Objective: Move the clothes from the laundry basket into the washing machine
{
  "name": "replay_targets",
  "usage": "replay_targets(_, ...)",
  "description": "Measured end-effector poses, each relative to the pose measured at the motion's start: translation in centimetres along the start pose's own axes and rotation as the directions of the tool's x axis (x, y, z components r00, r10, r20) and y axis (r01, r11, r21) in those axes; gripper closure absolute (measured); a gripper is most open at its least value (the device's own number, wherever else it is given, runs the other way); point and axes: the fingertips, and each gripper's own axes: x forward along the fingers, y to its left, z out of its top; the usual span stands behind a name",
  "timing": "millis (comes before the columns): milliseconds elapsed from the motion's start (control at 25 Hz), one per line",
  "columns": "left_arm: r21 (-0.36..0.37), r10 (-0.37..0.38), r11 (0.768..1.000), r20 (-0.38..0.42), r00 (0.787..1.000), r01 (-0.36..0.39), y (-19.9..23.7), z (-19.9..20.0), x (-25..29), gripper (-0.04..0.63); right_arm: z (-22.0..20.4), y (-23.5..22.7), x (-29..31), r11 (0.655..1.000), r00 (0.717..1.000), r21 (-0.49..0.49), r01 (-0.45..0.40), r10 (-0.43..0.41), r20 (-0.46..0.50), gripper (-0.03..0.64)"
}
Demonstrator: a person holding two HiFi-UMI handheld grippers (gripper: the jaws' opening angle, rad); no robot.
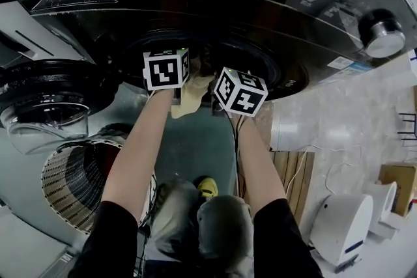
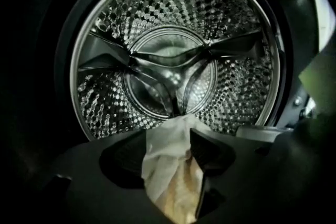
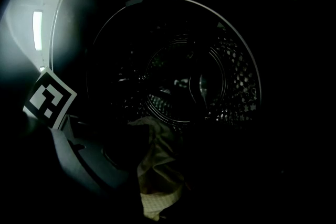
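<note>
Cream cloth [image 1: 190,97] at the washing machine [image 1: 260,0] mouth, short of the drum [image 2: 173,55]: our right gripper [image 3: 153,147] clamps it, our left gripper [image 2: 167,135] stands parted around it; we judge an early release drops it outside

The head camera looked steeply down from above the person's arms, showing the washing machine [image 1: 273,3] just ahead of both grippers. The camera on the left gripper [image 2: 168,136] sat behind its jaws and faced along them, straight into the drum [image 2: 173,55] from close at the door opening (a bright, sharp view). The camera on the right gripper [image 3: 157,165] faced that same drum from just beside the left gripper, in a much darker view, and caught that gripper at its left edge. All three views shared the pale garment [image 1: 189,97] lying between the two grippers.
</note>
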Motion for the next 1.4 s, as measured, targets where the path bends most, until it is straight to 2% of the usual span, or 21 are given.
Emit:
replay_targets(160, -0.023, -0.014, 1.000, -0.008, 1.000, 0.013, -0.3, 0.0, -0.7, 0.337, 0.3, 0.1, -0.7, 1.000, 1.000, -0.001, 0.012, -0.012, -0.019, 0.365)
replay_targets(280, -0.020, -0.033, 0.999, 0.010, 0.999, 0.033, -1.0, 0.6, -1.6, 0.341, 0.5, 0.0, -1.6, 0.999, 0.999, 0.000, 0.042, -0.042, -0.034, 0.412)
replay_targets(440, -0.034, -0.029, 0.999, -0.022, 0.999, 0.028, -1.2, 0.1, -3.3, 0.371, 0.6, 0.4, -3.4, 0.998, 0.995, -0.007, 0.064, -0.064, -0.072, 0.477)
replay_targets(520, -0.041, -0.024, 0.999, -0.031, 0.999, 0.022, -1.3, -0.1, -4.2, 0.401, 0.8, 0.7, -4.3, 0.998, 0.994, -0.007, 0.065, -0.065, -0.084, 0.496)
replay_targets(680, -0.030, -0.019, 0.999, -0.040, 0.999, 0.018, -1.7, -0.6, -7.0, 0.487, 1.5, 1.1, -6.8, 0.996, 0.992, 0.015, 0.092, -0.091, -0.089, 0.596)
replay_targets(800, -0.015, -0.043, 0.999, -0.027, 0.999, 0.043, -2.5, 0.0, -9.3, 0.548, 2.4, 2.1, -9.1, 0.995, 0.992, 0.017, 0.099, -0.097, -0.084, 0.611)
replay_targets(920, -0.034, -0.042, 0.999, -0.029, 0.999, 0.041, -2.8, 0.5, -11.9, 0.584, 3.2, 3.5, -11.6, 0.996, 0.992, 0.004, 0.091, -0.090, -0.094, 0.612)
replay_targets(1080, -0.047, -0.017, 0.999, -0.030, 0.999, 0.016, -2.9, 1.8, -15.6, 0.584, 5.2, 5.2, -14.8, 0.996, 0.991, 0.012, 0.083, -0.081, -0.104, 0.612)
replay_targets(1240, -0.028, -0.007, 1.000, -0.037, 0.999, 0.006, -2.9, 3.7, -19.6, 0.584, 7.8, 6.8, -17.8, 0.997, 0.991, 0.016, 0.079, -0.077, -0.108, 0.612)
replay_targets(1400, -0.065, 0.007, 0.998, -0.023, 1.000, -0.009, -2.7, 6.2, -23.5, 0.584, 10.8, 8.4, -20.5, 0.996, 0.991, 0.038, 0.079, -0.075, -0.106, 0.612)
